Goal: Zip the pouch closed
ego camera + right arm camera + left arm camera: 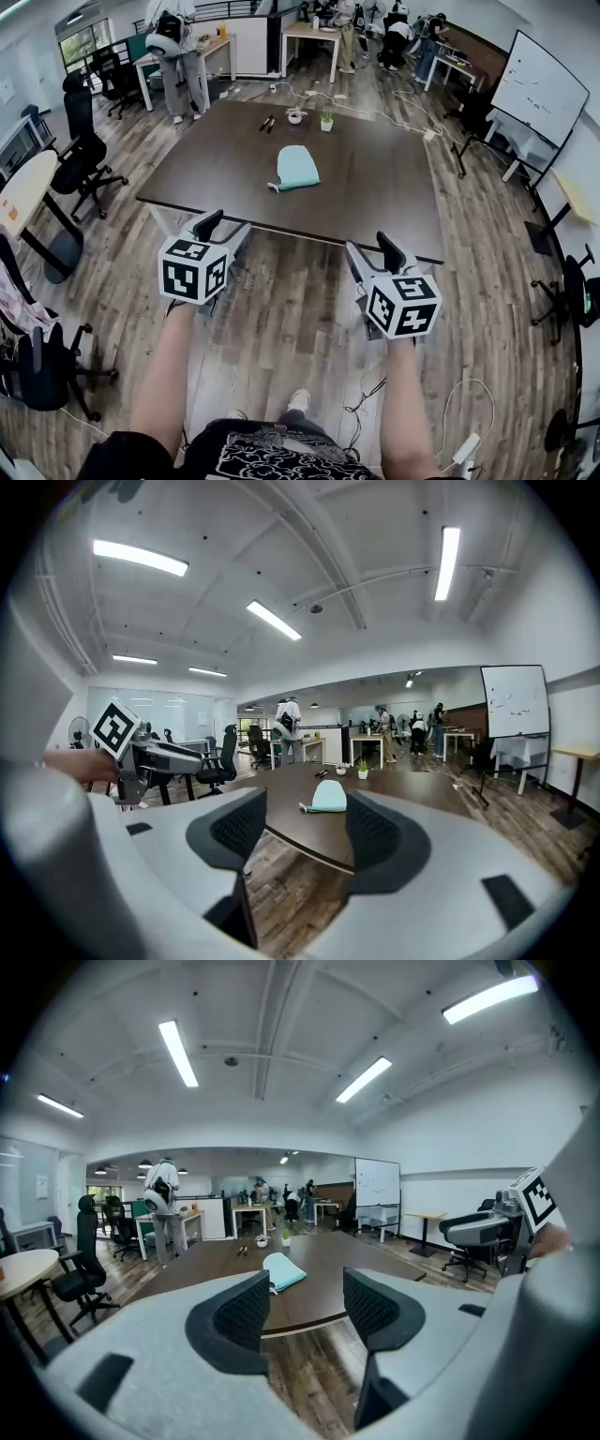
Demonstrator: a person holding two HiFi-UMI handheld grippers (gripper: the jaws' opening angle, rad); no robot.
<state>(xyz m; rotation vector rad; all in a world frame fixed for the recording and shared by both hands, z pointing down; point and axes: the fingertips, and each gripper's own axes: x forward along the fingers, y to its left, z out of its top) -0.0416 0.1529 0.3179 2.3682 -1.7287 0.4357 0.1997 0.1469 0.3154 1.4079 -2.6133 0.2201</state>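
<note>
A light teal pouch (pixel 298 169) lies flat on the dark brown table (pixel 375 187), near its middle. Both grippers hang over the wooden floor, short of the table's near edge and well away from the pouch. My left gripper (pixel 220 230) is open with nothing between its fingers. My right gripper (pixel 372 251) is open and empty too. In the left gripper view the pouch (pixel 284 1271) shows far off between the jaws of that gripper (pixel 306 1312). The right gripper view shows the pouch (pixel 329 797) the same way, beyond that gripper (pixel 302 832).
On the far part of the table stand a small potted plant (pixel 326 120), a white bowl (pixel 295 116) and two dark small items (pixel 268 123). Office chairs (pixel 82 155) stand to the left, a whiteboard (pixel 539 89) to the right. People stand at desks at the back.
</note>
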